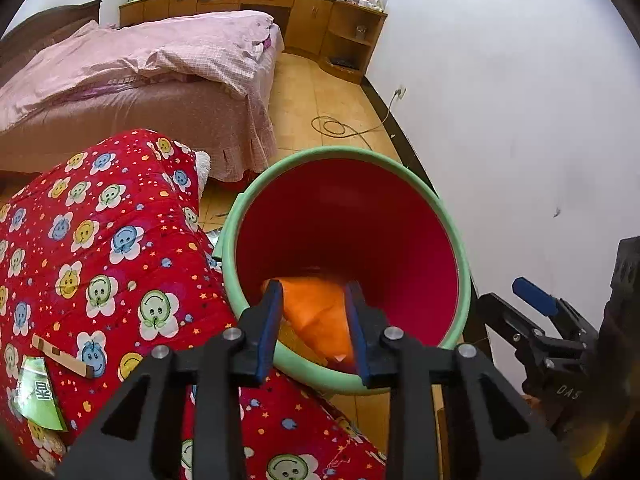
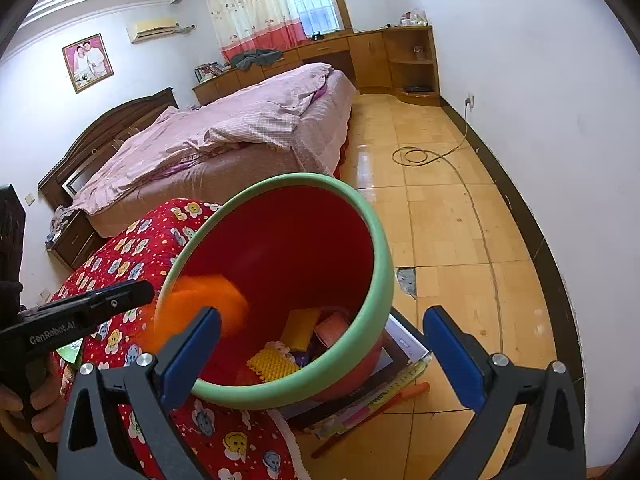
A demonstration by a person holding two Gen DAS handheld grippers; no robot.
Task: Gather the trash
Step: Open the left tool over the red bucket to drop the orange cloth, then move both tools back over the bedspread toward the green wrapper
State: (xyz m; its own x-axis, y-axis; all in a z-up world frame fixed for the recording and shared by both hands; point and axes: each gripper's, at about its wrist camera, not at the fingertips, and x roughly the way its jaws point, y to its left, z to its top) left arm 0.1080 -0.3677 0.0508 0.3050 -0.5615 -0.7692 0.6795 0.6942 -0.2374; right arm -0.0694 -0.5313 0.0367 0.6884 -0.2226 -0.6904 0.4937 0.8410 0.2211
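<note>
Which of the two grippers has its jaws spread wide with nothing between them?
The right gripper: its blue pads stand far apart beside the bucket. The left gripper is much narrower, its pads flanking the orange wrapper at the bucket's rim.

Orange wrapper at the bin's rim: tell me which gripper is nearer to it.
Left. The left gripper has the orange wrapper between its jaws at the bin rim. The right gripper hangs back, its wide-open jaws straddling the bin's near side.

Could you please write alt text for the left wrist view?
The left tool hangs over a red bin with a green rim, an orange wrapper loose between its parted fingers. A red smiley-print quilt lies beside the bin; a pink bed stands behind.
</note>
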